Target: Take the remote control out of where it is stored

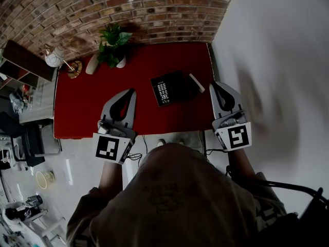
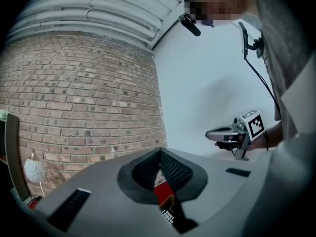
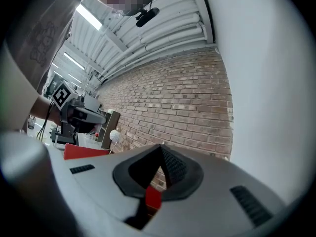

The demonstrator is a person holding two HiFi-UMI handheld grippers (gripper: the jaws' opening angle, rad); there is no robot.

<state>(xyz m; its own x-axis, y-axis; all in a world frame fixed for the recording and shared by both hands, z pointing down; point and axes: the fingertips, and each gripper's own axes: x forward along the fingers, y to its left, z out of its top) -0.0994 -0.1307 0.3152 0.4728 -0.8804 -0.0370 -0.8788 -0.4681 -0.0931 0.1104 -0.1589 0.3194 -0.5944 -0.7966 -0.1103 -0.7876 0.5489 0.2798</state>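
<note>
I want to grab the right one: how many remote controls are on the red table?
1. The remote control lies on a black holder toward the table's right side. The slim white thing beside the holder is too small to identify.

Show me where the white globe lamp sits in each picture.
Head view: lamp upper left, by the table's far left corner.
Left gripper view: lamp at the lower left edge.
Right gripper view: lamp left of centre, low.
Shared landmark: brick wall behind it.
</note>
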